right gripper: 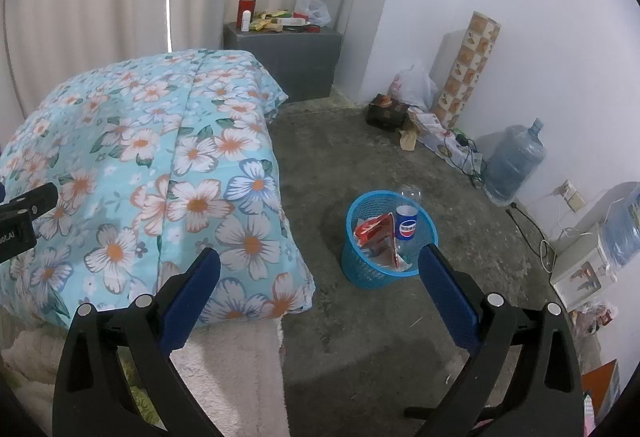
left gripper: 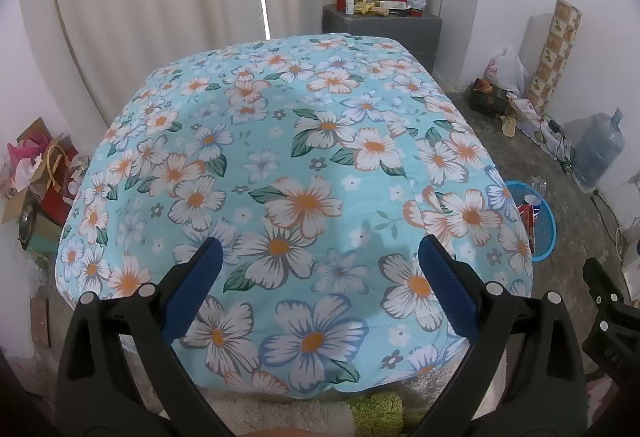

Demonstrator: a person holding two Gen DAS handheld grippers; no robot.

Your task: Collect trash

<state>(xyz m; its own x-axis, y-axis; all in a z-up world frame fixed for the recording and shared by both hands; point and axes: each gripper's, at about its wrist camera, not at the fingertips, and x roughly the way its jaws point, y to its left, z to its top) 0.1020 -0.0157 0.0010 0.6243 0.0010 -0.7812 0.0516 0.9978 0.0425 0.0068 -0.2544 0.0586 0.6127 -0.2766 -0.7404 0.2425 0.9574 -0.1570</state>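
A blue mesh wastebasket (right gripper: 362, 271) stands on the concrete floor right of the bed; it holds a red snack wrapper (right gripper: 374, 227), a Pepsi bottle (right gripper: 406, 227) and other scraps. A clear plastic bottle (right gripper: 410, 193) lies just behind it. My right gripper (right gripper: 320, 259) is open and empty, hovering near the bed's corner, left of and nearer than the basket. My left gripper (left gripper: 318, 251) is open and empty above the floral bedspread (left gripper: 280, 157). The basket (left gripper: 542, 233) also peeks out at the bed's right edge in the left wrist view.
A grey cabinet (right gripper: 288, 53) with bottles and packets stands at the back. Along the right wall are a plastic bag (right gripper: 414, 85), a box (right gripper: 386, 111), a patterned roll (right gripper: 468, 69), cables (right gripper: 466, 153), a water jug (right gripper: 514, 163) and a white appliance (right gripper: 582, 269). Boxes and paper (left gripper: 36, 173) pile up left of the bed.
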